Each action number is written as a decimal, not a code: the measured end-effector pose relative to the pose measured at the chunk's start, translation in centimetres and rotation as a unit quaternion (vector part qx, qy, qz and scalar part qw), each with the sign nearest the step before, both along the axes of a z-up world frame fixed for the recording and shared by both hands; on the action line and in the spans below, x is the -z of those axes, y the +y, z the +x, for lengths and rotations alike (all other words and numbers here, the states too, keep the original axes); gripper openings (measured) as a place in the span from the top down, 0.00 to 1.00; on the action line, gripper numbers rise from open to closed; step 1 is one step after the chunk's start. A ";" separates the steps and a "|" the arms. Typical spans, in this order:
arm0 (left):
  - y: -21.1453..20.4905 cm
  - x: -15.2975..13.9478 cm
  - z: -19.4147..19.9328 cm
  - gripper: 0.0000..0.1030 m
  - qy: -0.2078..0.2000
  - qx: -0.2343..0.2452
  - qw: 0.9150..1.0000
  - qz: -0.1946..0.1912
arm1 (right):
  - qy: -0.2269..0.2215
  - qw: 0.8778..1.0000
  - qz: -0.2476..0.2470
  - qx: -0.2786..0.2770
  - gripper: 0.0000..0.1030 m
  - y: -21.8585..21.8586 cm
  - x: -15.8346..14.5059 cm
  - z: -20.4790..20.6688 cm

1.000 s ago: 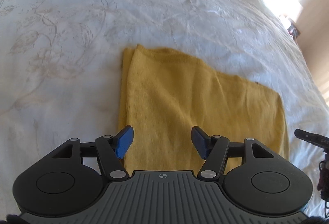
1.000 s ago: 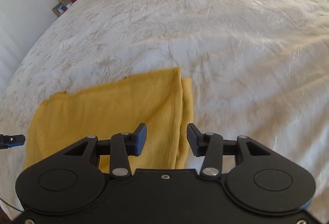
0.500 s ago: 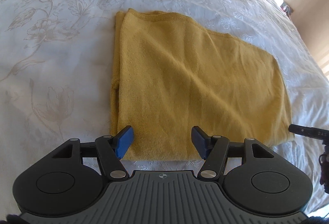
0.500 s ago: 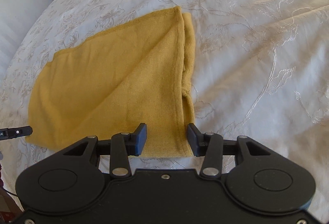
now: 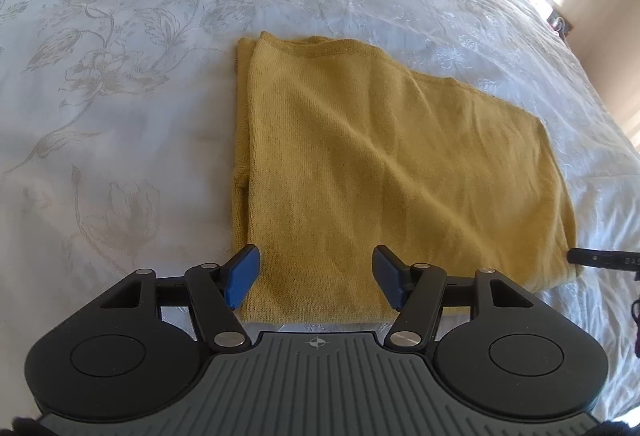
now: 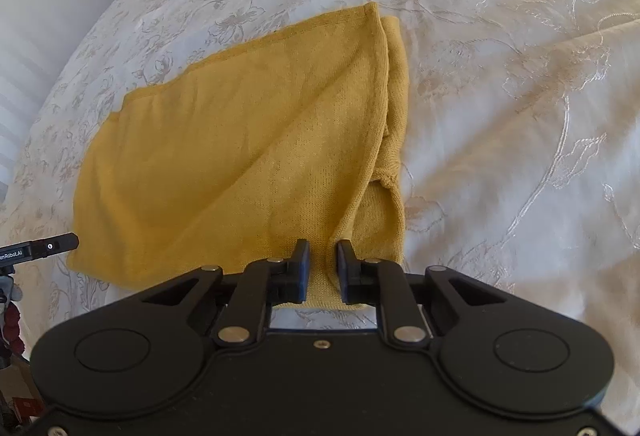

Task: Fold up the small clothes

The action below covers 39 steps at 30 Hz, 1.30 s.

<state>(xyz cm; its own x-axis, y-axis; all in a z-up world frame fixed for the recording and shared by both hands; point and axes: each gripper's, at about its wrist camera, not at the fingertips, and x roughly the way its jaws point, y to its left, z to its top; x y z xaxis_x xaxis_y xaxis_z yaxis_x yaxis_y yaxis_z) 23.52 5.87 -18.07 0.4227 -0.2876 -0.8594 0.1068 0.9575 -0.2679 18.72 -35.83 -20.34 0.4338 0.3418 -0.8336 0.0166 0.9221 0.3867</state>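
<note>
The left hand-held gripper (image 5: 316, 278) has a grey ribbed body marked with a small crosshair, two round black side housings with disc recesses, black linkage arms on silver pivot screws, and bright blue pads on its fingers (image 5: 242, 276). The right hand-held gripper (image 6: 323, 272) has a smooth matte black body, the same round housings and silver pivot screws, small screws along its casing, and dark blue-black finger pads (image 6: 301, 268)

One yellow garment (image 5: 384, 172), two tongs (image 5: 316, 276)
</note>
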 end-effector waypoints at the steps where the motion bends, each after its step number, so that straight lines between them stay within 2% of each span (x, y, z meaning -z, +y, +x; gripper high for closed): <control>1: 0.0 0.2 0.1 0.41 0.003 0.003 1.000 0.001 | 0.000 1.000 -0.003 -0.003 0.86 0.0 -0.1 0.0; 4: -0.1 0.5 0.2 0.41 0.012 0.011 1.000 0.000 | 0.001 1.000 -0.014 -0.013 0.90 0.0 -0.6 0.0; 8: 0.0 0.9 0.3 0.41 0.023 0.012 1.000 -0.012 | 0.014 0.998 -0.057 -0.010 0.91 -0.7 -0.6 -0.1; 12: -0.5 0.8 0.1 0.41 0.018 0.023 1.000 -0.002 | 0.018 0.999 -0.044 0.005 0.91 -1.6 -0.4 -0.3; 15: -0.6 0.9 0.1 0.42 0.021 0.010 1.000 0.012 | 0.015 0.999 -0.042 0.000 0.91 -1.3 -0.5 -0.3; 20: -0.4 0.7 0.0 0.43 0.025 0.005 1.000 0.014 | 0.012 0.999 -0.037 -0.007 0.91 -0.9 -0.5 -0.2; 22: -0.5 1.0 0.0 0.52 0.036 0.014 0.999 0.014 | 0.014 0.999 -0.036 -0.012 0.91 -0.8 -0.4 -0.2; 24: -0.6 1.4 0.0 0.79 0.049 0.017 0.998 0.039 | 0.015 0.999 -0.040 -0.016 0.91 -0.7 -0.3 -0.2; 26: -0.4 1.7 0.1 0.84 0.069 0.016 0.996 0.054 | 0.020 0.998 -0.052 -0.020 0.91 -0.8 -0.4 -0.2; 29: 0.1 2.2 0.3 0.85 0.097 0.023 0.992 0.071 | 0.033 0.996 -0.081 -0.025 0.92 -1.1 0.0 -0.3; 33: -0.3 2.5 0.1 0.85 0.103 0.061 0.988 0.099 | 0.045 0.996 -0.083 0.003 0.92 -2.0 0.5 -0.7; 34: -0.4 2.4 0.1 0.85 0.109 0.060 0.987 0.100 | 0.041 0.996 -0.079 0.009 0.90 -2.1 0.3 -0.8; 36: -0.2 1.8 -0.1 0.85 0.111 0.041 0.988 0.097 | 0.026 0.995 -0.090 0.026 0.79 -2.2 -0.7 -1.2; 37: -0.2 0.9 -0.4 0.85 0.098 0.029 0.990 0.093 | 0.015 0.995 -0.097 0.027 0.71 -2.0 -1.3 -1.3; 38: -0.3 -0.1 -0.6 0.82 0.079 0.023 0.992 0.094 | 0.000 0.995 -0.101 0.026 0.55 -1.7 -2.0 -1.3; 39: -0.6 -1.2 -0.8 0.76 0.058 0.020 0.993 0.097 | -0.014 0.994 -0.102 0.023 0.46 -1.3 -2.6 -1.3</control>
